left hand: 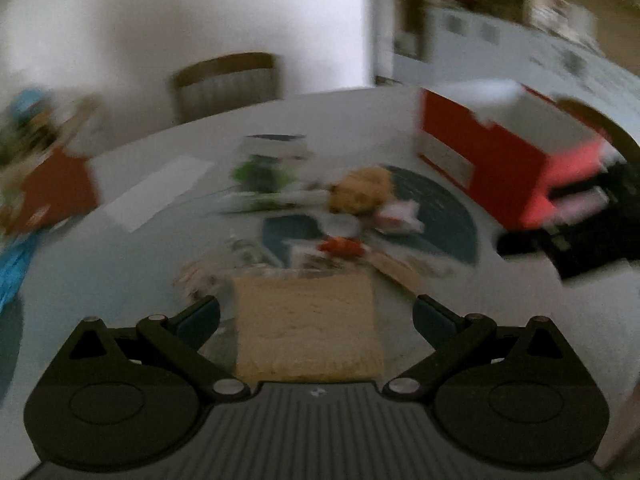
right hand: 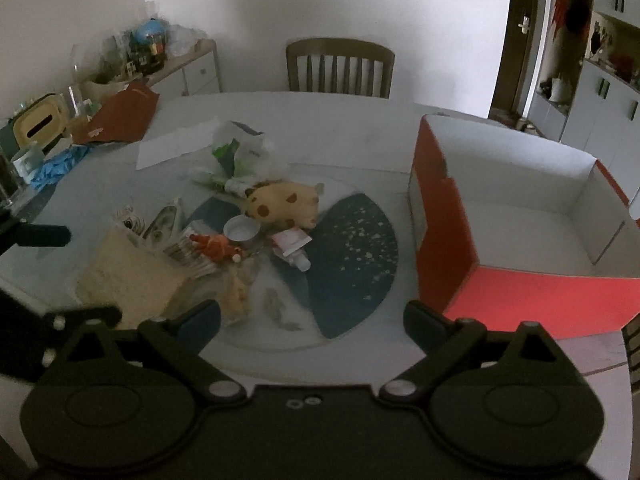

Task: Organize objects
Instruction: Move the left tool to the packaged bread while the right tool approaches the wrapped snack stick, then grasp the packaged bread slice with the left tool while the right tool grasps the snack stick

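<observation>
Nearby, red box [right hand: 444,264] beside clutter [right hand: 256,216]

**A dining room at home**

I am leaning over a round dining table [right hand: 312,120] in somebody's home. A wooden slat-backed chair [right hand: 340,66] is pushed in at the far side against a plain white wall. To my left a low sideboard [right hand: 192,68] is crowded with household clutter, a small globe [right hand: 150,34] among it, and a tissue box [right hand: 38,122] sits near the table's edge. To my right a dark wooden door frame [right hand: 516,40] opens onto a room with pale cupboards [right hand: 600,112] and open shelves of ornaments. On the table in front of me lie a plush toy [right hand: 280,204], a tube [right hand: 294,246] and an open red shoebox [right hand: 520,216].
</observation>
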`<move>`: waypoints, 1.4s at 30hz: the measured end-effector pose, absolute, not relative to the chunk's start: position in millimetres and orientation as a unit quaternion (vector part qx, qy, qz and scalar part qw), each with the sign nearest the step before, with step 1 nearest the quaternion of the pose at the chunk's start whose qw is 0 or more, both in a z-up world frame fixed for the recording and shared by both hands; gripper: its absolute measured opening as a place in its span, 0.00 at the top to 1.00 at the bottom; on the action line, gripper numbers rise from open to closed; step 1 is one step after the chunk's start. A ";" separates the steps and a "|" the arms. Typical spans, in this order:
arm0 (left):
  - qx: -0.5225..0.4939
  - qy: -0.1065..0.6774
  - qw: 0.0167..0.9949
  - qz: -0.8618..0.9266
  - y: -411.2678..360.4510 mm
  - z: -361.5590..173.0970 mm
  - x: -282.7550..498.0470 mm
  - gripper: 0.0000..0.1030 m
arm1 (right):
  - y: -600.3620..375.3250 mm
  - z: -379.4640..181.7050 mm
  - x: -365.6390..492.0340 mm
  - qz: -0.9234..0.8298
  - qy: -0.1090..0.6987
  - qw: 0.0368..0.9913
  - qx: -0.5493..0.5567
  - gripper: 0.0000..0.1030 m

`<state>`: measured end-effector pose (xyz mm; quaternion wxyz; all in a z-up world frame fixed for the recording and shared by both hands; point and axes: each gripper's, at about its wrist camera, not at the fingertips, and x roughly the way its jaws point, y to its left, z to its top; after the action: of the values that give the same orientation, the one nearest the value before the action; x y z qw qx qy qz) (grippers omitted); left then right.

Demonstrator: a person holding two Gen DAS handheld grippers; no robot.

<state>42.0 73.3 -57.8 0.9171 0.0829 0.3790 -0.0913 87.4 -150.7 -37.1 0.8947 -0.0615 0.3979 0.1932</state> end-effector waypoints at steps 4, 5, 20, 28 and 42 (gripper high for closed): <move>0.165 0.372 0.896 -0.178 74.8 -58.8 45.6 0.00 | -142.4 -41.4 94.6 0.202 0.409 0.887 -0.069 0.05; 0.182 0.371 0.890 -0.194 75.3 -59.2 46.7 0.00 | -140.8 -42.6 95.8 0.204 0.412 0.885 -0.071 0.05; 0.281 0.363 0.817 -0.349 94.3 -67.1 80.4 0.00 | -104.3 -61.7 114.7 0.253 0.454 0.848 -0.103 0.05; 0.320 0.374 0.774 -0.398 93.9 -82.1 90.7 0.00 | -86.9 -70.9 129.4 0.269 0.467 0.834 -0.121 0.08; 0.350 0.369 0.764 -0.396 88.3 -112.0 86.6 0.00 | -65.8 -99.2 144.7 0.261 0.492 0.817 -0.149 0.30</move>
<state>86.6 88.3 -112.0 0.7645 0.3498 0.3692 -0.3961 144.7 -65.8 -99.2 0.8169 -0.1486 0.4925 0.2608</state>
